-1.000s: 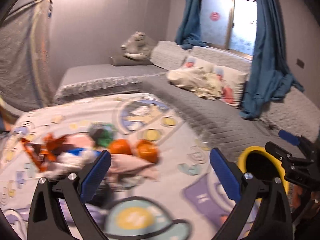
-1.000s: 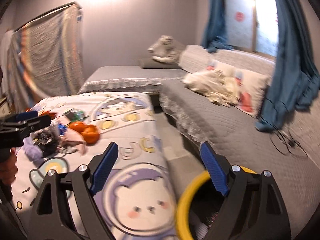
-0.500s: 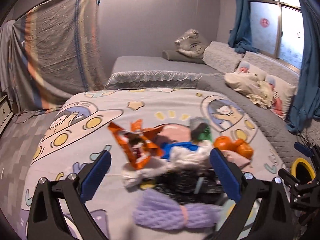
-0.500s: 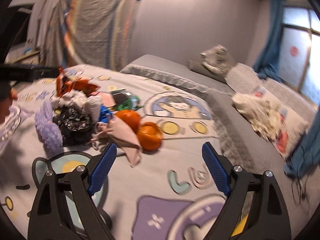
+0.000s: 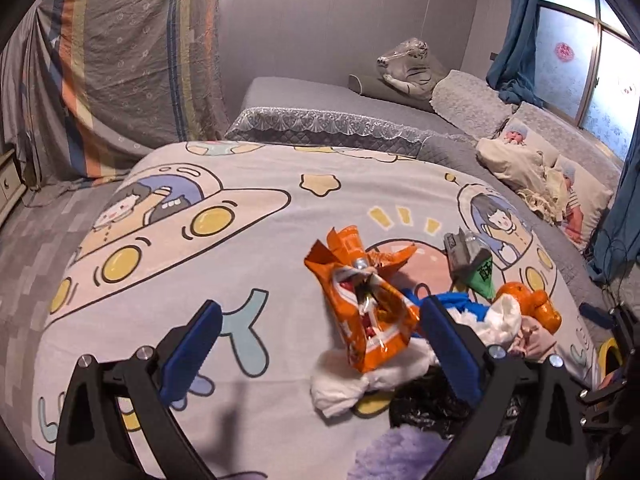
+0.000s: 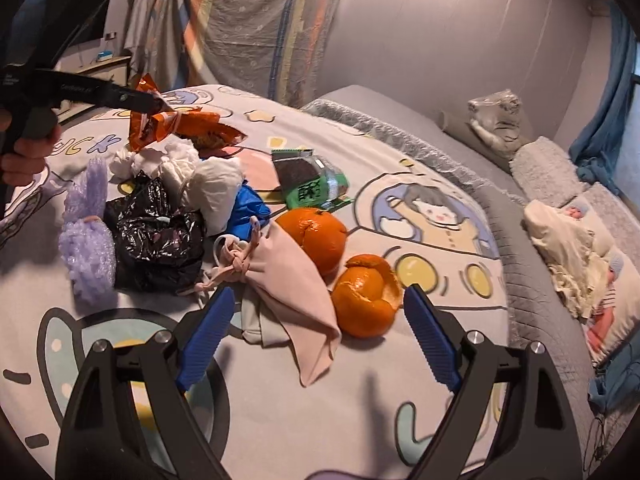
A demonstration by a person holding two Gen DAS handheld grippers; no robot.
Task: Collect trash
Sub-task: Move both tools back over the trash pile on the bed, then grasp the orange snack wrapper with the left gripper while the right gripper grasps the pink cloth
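My left claw gapes around the orange snack bag; my right claw stands wide, empty, over the orange peel.

Both grippers point forward and downward. The left gripper has its blue fingers spread wide with nothing gripped. The right gripper is likewise wide apart, its fingers pressing nothing.

No lettering anywhere is clearly legible.
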